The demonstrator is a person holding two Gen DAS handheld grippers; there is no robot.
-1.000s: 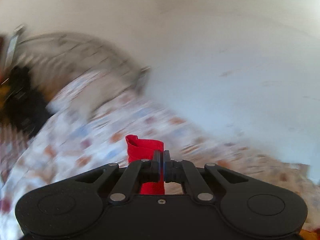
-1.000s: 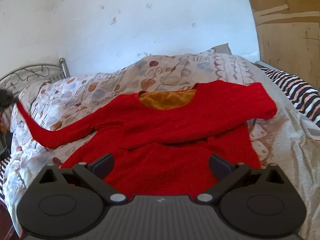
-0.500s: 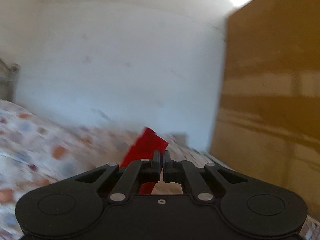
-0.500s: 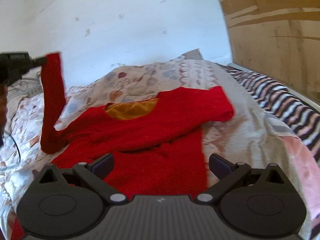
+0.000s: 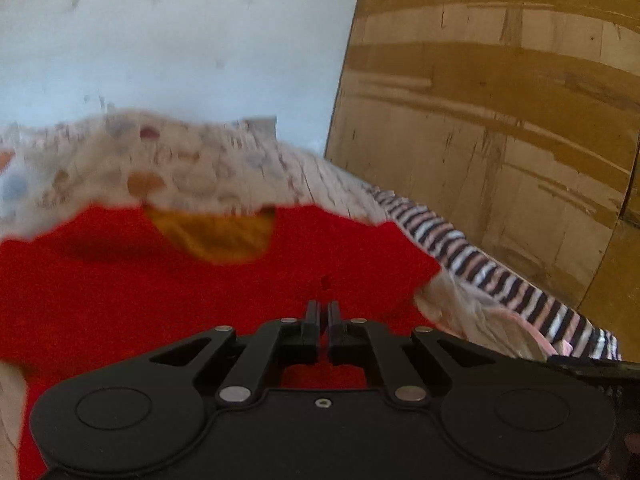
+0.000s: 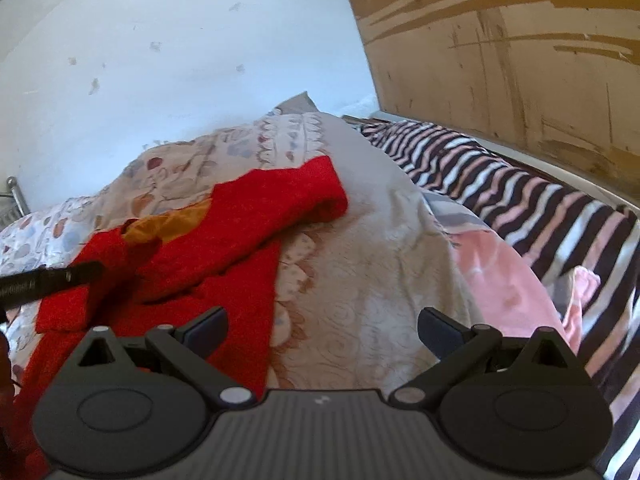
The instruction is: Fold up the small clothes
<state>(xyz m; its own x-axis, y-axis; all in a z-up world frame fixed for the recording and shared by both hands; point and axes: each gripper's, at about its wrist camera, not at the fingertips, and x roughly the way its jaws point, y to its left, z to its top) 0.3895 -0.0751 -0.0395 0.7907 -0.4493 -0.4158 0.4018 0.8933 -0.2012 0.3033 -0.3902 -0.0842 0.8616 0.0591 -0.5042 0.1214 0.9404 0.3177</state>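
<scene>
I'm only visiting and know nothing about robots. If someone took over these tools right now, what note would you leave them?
Left tool: shut, apparently pinching one sleeve over the chest.
Right tool: open, empty, above the quilt.
Red sweater: lies on the bed.
Done: other sleeve looks folded across.
Left: lay and release this sleeve, then fold the body.

No text, label, brand, number or sign can be read in either view. The black bar [image 6: 48,280] at the left edge of the right wrist view carries faint pale marks along its side, too small and blurred to make out.
</scene>
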